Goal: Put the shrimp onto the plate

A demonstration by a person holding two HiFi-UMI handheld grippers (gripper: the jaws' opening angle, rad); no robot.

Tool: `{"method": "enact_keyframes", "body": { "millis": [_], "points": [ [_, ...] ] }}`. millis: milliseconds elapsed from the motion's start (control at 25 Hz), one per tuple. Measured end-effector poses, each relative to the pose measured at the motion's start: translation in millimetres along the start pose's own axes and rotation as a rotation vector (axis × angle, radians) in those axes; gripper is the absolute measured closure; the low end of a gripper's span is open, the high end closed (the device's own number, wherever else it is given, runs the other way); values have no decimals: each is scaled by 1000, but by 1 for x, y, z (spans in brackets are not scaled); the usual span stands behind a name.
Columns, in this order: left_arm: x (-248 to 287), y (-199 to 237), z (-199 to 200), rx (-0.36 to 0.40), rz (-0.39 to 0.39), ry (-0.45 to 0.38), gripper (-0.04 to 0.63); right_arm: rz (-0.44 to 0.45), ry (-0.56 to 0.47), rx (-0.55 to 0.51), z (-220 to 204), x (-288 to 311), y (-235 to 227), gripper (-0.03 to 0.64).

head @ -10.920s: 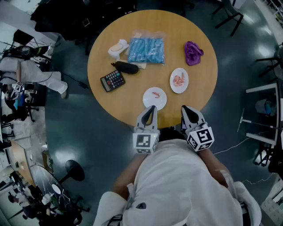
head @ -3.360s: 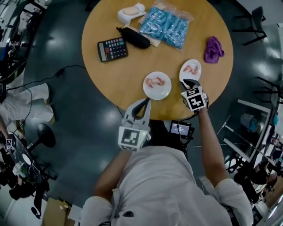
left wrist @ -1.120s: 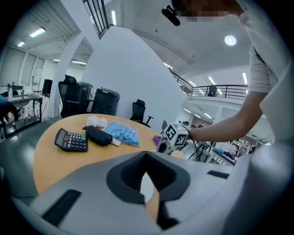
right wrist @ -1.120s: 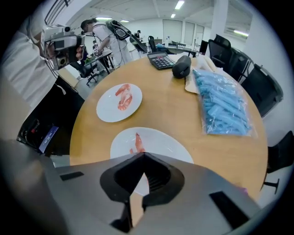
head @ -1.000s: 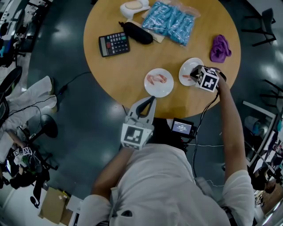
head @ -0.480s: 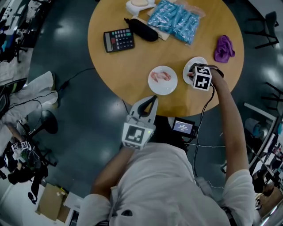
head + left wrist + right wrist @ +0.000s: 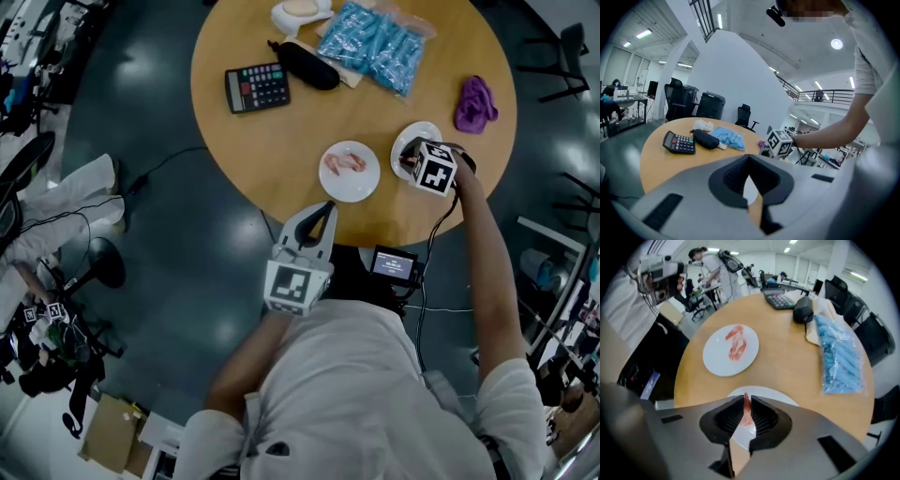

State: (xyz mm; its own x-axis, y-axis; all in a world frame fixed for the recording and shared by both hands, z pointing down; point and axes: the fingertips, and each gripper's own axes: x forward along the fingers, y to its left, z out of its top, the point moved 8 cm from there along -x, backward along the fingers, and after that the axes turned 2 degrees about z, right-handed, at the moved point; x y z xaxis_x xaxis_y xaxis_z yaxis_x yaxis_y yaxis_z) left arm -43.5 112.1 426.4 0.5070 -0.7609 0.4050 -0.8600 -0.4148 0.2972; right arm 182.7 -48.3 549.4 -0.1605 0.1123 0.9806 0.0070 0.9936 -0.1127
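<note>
Shrimp [image 7: 747, 413] sits pinched between the jaws of the right gripper [image 7: 746, 400], which have just been closing on it, directly over the nearer white plate [image 7: 780, 397]. Other shrimp [image 7: 736, 345] lie on the second plate [image 7: 717, 363] beside it. The left gripper [image 7: 749, 158] hovers near the table [image 7: 656, 161] edge, its jaws together and empty.

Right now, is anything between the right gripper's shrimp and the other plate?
Nothing visible. The right gripper has just been closing its jaws on the shrimp; only bare table lies between it and the other plate.

Calculator [image 7: 257, 87], black pouch [image 7: 307, 66], purple cloth [image 7: 475, 103]
</note>
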Motion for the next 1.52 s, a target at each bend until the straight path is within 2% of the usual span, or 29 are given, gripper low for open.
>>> {"method": "enact_keyframes", "body": {
  "millis": [160, 400, 480, 800, 1120, 1280, 1360, 1400, 1520],
  "points": [
    [1, 2, 3, 3, -4, 1, 588, -57, -225, 164, 34, -27, 29, 561],
    [-2, 7, 8, 1, -2, -3, 588, -30, -341, 470, 87, 8, 62, 561],
    [-3, 8, 7, 3, -4, -1, 588, -46, -336, 494, 97, 18, 65, 561],
    [-12, 14, 2, 7, 0, 2, 588, -128, -307, 463, 116, 33, 59, 560],
    [-17, 14, -1, 0, 2, -2, 588, -144, -314, 480, 121, 36, 62, 536],
    [-20, 12, -1, 1, -2, -9, 588, -190, -320, 473, 117, 26, 65, 526],
    [-22, 12, -2, 3, 1, -8, 588, -248, -375, 527, 107, 8, 65, 534],
    [-22, 11, -2, 4, 3, -8, 588, -290, -412, 580, 94, -3, 64, 559],
    [-18, 6, 0, 6, -1, -14, 588, -409, -450, 732, 29, -31, 51, 600]
  ]
}}
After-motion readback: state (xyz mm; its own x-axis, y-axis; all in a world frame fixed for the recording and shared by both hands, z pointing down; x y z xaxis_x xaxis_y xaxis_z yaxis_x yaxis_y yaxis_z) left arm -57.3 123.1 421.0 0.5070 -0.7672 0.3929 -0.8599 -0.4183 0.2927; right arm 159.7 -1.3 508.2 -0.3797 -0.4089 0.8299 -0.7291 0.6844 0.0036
